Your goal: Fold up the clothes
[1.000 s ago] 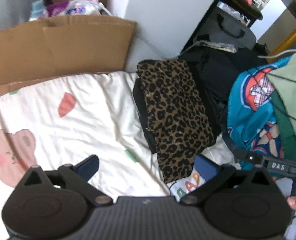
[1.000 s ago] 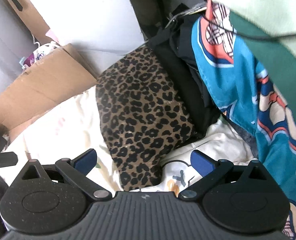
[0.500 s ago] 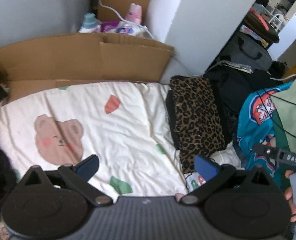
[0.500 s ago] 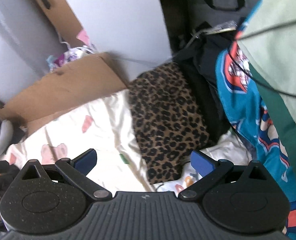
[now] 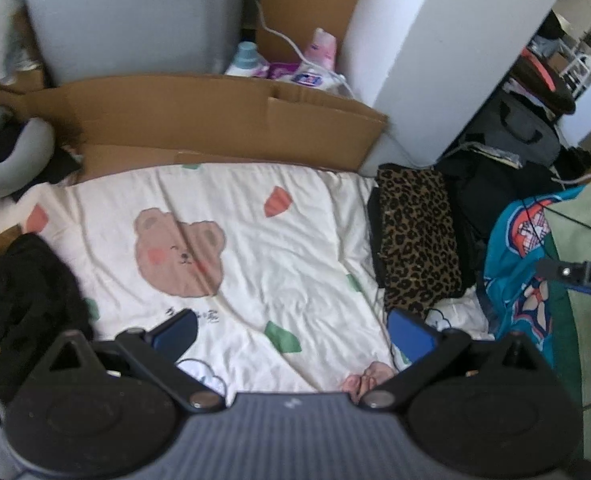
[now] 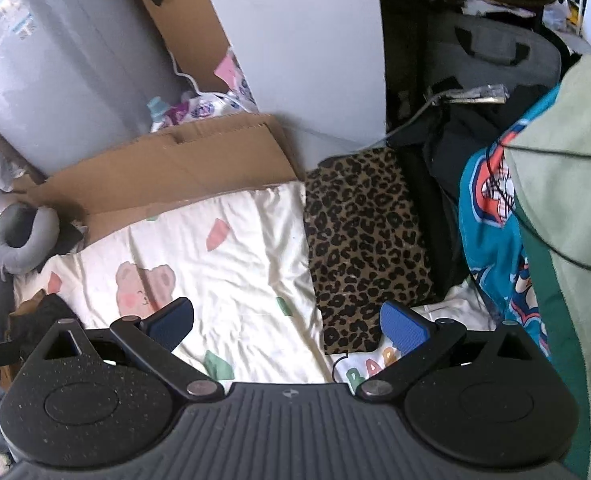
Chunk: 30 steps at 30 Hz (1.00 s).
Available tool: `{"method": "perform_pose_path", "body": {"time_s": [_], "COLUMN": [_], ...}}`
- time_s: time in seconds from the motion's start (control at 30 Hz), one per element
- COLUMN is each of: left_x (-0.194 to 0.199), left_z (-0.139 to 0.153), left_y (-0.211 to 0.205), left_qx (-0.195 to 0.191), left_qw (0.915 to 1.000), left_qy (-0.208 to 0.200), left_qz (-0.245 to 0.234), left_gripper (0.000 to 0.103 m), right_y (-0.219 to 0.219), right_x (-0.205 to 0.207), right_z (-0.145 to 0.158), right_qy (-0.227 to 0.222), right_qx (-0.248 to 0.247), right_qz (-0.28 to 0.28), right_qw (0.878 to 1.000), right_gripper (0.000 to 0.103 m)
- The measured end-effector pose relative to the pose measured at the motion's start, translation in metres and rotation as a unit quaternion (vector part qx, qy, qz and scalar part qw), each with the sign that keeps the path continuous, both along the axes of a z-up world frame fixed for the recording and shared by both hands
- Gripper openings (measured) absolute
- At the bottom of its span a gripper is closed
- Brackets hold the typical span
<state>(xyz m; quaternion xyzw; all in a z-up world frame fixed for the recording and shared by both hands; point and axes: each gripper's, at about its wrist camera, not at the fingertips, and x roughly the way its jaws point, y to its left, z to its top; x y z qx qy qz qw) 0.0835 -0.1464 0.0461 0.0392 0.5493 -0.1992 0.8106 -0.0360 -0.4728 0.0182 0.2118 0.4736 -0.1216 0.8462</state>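
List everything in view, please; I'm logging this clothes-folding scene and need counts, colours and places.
Bear-print blanket: one, cream, spread across the centre.
Leopard-print garment: one, brown and black, folded at the blanket's right edge.
Black clothes: one heap, left edge.
Cardboard: flattened brown sheets behind the blanket.
Neck pillow: one, grey, far left.
Teal patterned cloth: one, hanging at right.
Bottles and packets: several, pink, blue and white, behind the cardboard.
Left gripper: black with blue pads, open, empty.
Right gripper: same, open, empty.
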Motion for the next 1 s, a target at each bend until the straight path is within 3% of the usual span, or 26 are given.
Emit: {"method": "perform_pose_path", "body": {"time_s": [0.4,0.57,1.0], "left_x": [-0.026,-0.042,-0.094], "left_z": [0.050,0.068,0.115], "left_y": [0.079,0.104,0.169], "left_qx": [0.012,0.013,0.043], "left_qw": [0.9975,0.9962,0.9833], "left_qy": [-0.028,-0.038,-0.067], "left_qz": [0.063,0.077,0.163], "left_gripper": [0.103,0.103,0.103], "right_y": [0.051,0.084,0.148], "right_x": [-0.008,-0.013,-0.011], "right_z": [0.053,0.069,0.082], "right_qy": [-0.028,-0.035,-0.046], "right_qx": [-0.005,-0.019,0.004], "right_qz": [0.035,0.078,0.148], "right_qw": [0.999,0.996,0.988], "right_gripper": [0.103,0.102,0.102]}}
